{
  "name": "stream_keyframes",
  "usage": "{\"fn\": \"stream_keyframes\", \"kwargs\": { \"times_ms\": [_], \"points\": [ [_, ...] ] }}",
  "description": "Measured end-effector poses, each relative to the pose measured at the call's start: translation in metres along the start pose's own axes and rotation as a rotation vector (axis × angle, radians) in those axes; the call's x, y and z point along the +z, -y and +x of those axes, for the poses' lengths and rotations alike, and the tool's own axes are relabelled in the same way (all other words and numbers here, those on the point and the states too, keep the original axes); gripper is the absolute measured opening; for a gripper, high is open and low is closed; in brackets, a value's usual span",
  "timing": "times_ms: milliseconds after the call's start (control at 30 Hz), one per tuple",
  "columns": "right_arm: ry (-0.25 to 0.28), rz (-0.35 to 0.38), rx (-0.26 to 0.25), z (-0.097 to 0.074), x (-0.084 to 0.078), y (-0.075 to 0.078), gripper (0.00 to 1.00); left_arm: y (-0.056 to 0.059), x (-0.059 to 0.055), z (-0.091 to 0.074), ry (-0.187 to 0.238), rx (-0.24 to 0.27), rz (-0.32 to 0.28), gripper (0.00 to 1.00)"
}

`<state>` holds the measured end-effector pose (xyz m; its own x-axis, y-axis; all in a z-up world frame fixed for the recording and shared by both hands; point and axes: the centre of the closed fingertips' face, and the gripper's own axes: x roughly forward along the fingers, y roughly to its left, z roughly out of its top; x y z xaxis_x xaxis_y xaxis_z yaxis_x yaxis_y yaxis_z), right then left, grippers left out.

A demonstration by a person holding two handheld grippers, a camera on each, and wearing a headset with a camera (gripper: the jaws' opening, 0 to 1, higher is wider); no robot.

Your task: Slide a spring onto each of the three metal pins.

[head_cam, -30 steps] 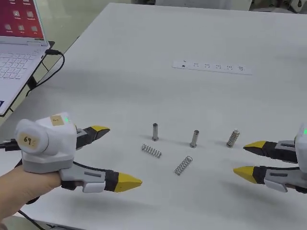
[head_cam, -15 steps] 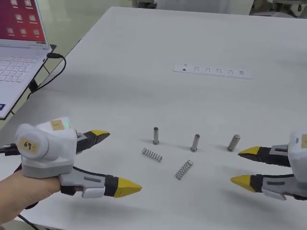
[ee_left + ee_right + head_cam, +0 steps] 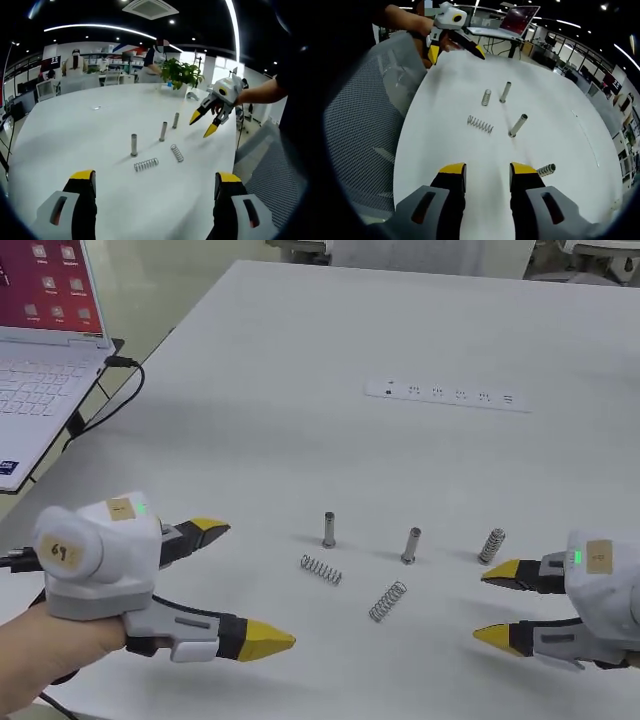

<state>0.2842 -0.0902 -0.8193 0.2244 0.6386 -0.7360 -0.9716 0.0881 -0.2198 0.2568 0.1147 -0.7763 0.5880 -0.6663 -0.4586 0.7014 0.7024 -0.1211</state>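
Right claw (image 3: 481, 607), parted and empty, has eased back from the spring-clad right pin (image 3: 490, 545), left claw (image 3: 257, 585) hangs wide and empty, and left spring (image 3: 321, 569) and middle spring (image 3: 387, 601) lie unmoved on the table (image 3: 300, 420) by bare left pin (image 3: 329, 529) and middle pin (image 3: 411, 545), so two fittings likely remain.

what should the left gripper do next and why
Probably reach the open, empty left gripper to the loose spring lying nearest it: the left pin and middle pin stand bare, while the right pin already wears a spring.
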Motion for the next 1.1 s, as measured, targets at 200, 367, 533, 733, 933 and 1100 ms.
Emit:
{"fn": "stream_keyframes", "kwargs": {
  "times_ms": [200, 367, 533, 733, 933, 1100],
  "points": [
    [-0.008, -0.075, 0.033, 0.009, 0.012, -0.006, 0.33, 0.001, 0.001, -0.001, 0.004, 0.0, 0.007, 0.95],
    [-0.019, -0.141, 0.055, 0.018, 0.022, -0.01, 0.33, 0.0, 0.0, -0.002, 0.006, 0.003, 0.004, 0.95],
    [-0.011, -0.188, 0.07, 0.026, 0.039, -0.011, 0.32, -0.001, -0.001, -0.003, 0.006, 0.007, 0.003, 0.95],
    [-0.013, -0.249, 0.093, 0.036, 0.053, -0.015, 0.32, -0.001, -0.001, -0.004, 0.007, 0.01, 0.0, 0.95],
    [-0.018, -0.272, 0.113, 0.046, 0.059, -0.017, 0.3, -0.001, -0.001, -0.004, 0.01, 0.009, -0.002, 0.95],
    [-0.021, -0.28, 0.129, 0.055, 0.062, -0.017, 0.29, -0.001, -0.002, -0.004, 0.009, 0.01, -0.004, 0.95]
  ]
}}
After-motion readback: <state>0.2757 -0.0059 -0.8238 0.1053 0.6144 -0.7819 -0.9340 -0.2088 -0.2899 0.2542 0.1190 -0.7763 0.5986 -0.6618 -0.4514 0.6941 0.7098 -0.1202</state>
